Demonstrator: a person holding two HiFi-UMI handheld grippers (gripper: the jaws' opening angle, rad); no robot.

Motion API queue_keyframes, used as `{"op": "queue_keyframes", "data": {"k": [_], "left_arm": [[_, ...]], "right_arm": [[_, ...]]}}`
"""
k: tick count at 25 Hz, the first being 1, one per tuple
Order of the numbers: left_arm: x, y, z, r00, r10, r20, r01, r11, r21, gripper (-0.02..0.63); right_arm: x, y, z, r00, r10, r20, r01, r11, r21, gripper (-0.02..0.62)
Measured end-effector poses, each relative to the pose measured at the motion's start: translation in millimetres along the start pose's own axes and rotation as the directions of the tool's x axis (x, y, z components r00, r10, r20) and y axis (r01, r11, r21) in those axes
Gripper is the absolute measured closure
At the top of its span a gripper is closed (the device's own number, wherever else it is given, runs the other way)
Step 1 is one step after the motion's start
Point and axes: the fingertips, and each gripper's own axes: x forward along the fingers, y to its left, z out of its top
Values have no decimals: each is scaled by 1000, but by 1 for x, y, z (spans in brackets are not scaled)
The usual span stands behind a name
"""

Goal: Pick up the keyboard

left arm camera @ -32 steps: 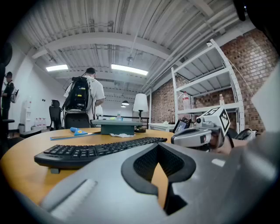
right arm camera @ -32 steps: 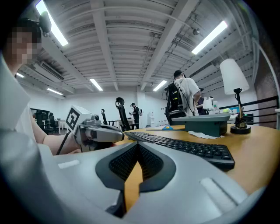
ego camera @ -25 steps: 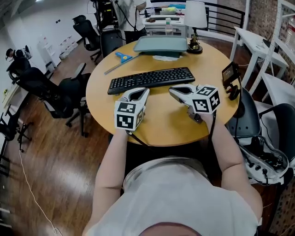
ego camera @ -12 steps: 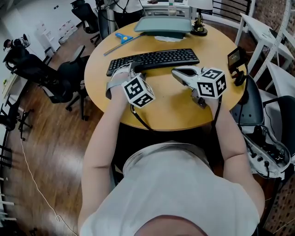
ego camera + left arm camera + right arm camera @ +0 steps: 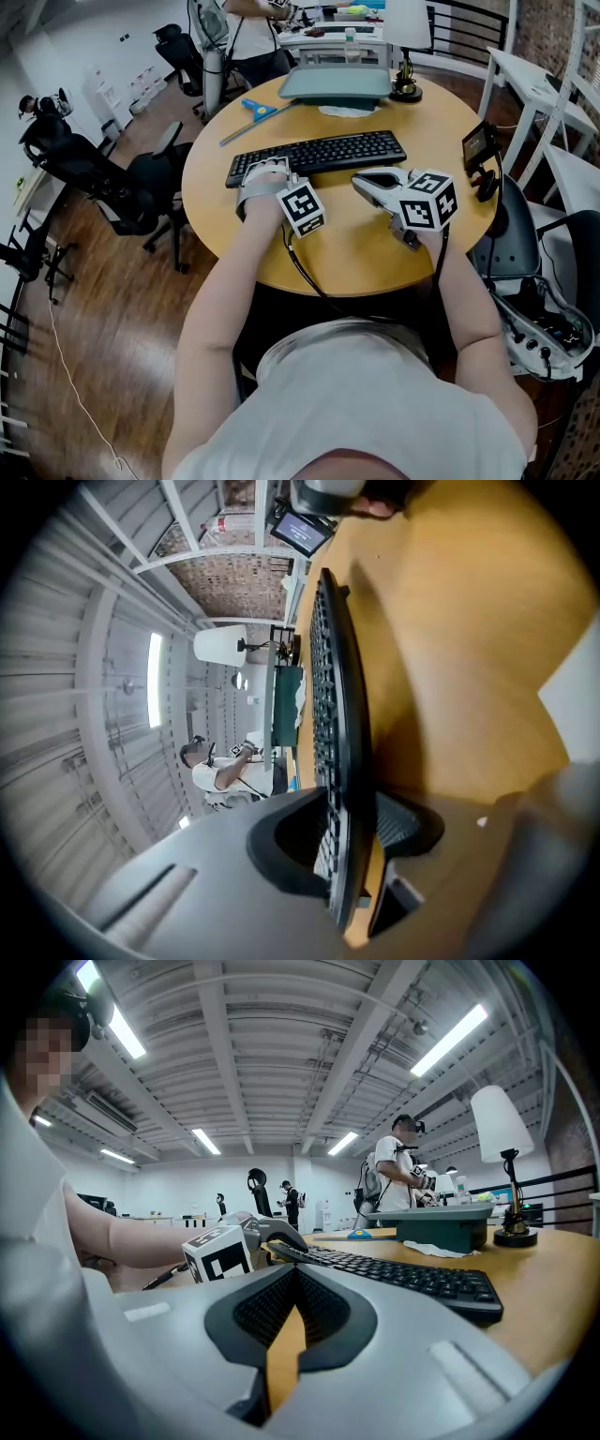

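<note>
Locate black plastic keyboard point(image 5: 317, 157) lying across round wooden table point(image 5: 356, 253), apparently not yet raised. Judged as grasp made, lift pending. Note left gripper point(image 5: 265, 178) rolled onto its side, forearm extended, jaws seemingly clamped over keyboard's left end. Note right gripper point(image 5: 364, 179) level near front edge, jaws together, empty.

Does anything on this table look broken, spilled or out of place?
Nothing looks damaged or spilled. The black keyboard lies a little askew on the round wooden table, its left end between the left tongs. A crumpled white sheet pokes from under the grey-green tray.
</note>
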Motion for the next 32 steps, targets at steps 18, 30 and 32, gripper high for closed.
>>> {"op": "queue_keyframes", "data": {"k": [18,30,32], "left_arm": [[-4,19,-2,990,137,26,-135,987,-85,413],[-24,46,2,971,230,64,-224,971,-85,414],[-27,53,0,968,244,62,-236,966,-108,414]], "right_arm": [[1,0,0,1000,1,2,-1,1000,-9,594],[1,0,0,1000,1,2,-1,1000,-9,594],[1,-1,1,1000,0,3,0,1000,-9,594]]}}
